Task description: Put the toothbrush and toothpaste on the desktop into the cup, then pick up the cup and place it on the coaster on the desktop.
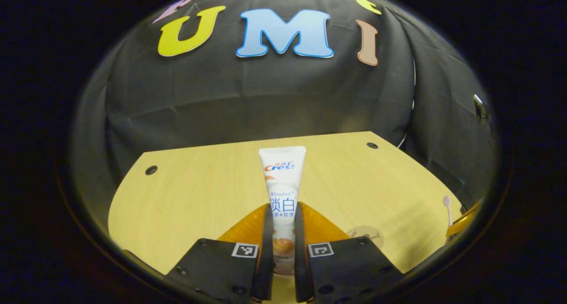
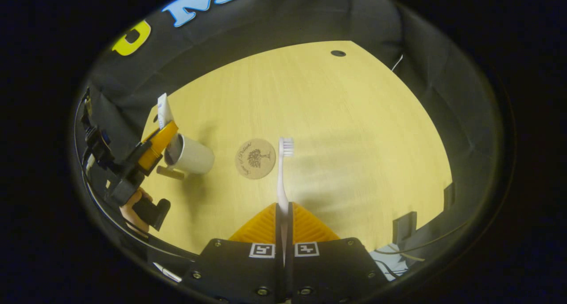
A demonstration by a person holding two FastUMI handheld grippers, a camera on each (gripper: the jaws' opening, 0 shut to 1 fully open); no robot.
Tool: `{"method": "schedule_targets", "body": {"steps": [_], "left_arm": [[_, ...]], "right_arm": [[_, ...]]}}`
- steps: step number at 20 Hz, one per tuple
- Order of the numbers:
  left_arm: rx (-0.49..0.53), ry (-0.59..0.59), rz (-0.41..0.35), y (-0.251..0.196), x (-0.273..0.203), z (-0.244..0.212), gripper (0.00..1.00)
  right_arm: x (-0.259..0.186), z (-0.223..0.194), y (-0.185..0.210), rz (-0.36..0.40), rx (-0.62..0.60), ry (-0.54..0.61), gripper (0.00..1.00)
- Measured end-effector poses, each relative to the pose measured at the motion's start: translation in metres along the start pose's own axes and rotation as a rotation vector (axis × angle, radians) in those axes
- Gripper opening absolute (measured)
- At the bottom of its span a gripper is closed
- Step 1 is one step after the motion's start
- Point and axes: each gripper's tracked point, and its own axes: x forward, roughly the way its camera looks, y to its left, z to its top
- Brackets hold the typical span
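The left gripper [image 1: 281, 233] is clenched on the toothpaste [image 1: 281, 193], both fingers pressing the lower part of the tube, whose flat sealed end sticks out ahead. In the right gripper view that gripper [image 2: 160, 138] hangs at the left edge of the desk [image 2: 354, 131], right at the mouth of the cup [image 2: 191, 155], which stands beside it; whether the tube's lower end is already inside the rim I cannot tell.

The right gripper [image 2: 283, 215] is clenched on the handle of the toothbrush [image 2: 282, 175], bristles forward, held above the desk with its head just beside the coaster [image 2: 255, 158]. The coaster lies on the desk between the cup and the brush, apart from the cup.

The step in hand looks like dropping the toothpaste into the cup. To do it well, centre the tube over the opening, keep it close to upright, lower it past the rim before letting go, and avoid nudging the light cup sideways. The brush should wait clear of the cup until the left gripper withdraws, then follow handle first.
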Motion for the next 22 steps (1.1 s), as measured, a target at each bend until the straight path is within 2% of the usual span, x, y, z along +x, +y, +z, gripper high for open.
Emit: {"method": "schedule_targets", "body": {"steps": [2,4,5,7,9,14,22], "left_arm": [[-0.003,-0.008,0.002,0.0,0.003,0.0,0.27],[-0.015,0.033,0.004,0.001,0.005,-0.018,0.32],[0.0,0.004,0.004,0.003,-0.004,-0.013,0.36],[0.003,0.002,0.001,0.001,-0.006,-0.014,0.57],[0.005,0.006,0.013,0.003,-0.008,-0.016,0.59],[-0.003,0.009,0.027,0.007,-0.02,-0.019,0.57],[-0.021,-0.004,0.018,0.02,-0.066,-0.017,0.6]], "right_arm": [[-0.001,0.0,-0.002,-0.005,0.002,-0.001,0.02],[0.0,-0.003,-0.004,-0.007,0.007,-0.002,0.02],[0.0,-0.003,-0.004,-0.007,0.008,0.0,0.02],[0.001,-0.002,-0.005,-0.007,0.006,0.002,0.02],[0.002,-0.001,-0.001,-0.001,-0.001,0.004,0.02],[0.003,0.009,0.016,0.031,-0.022,-0.016,0.02],[0.004,0.062,0.074,0.117,-0.045,-0.096,0.02]]}}
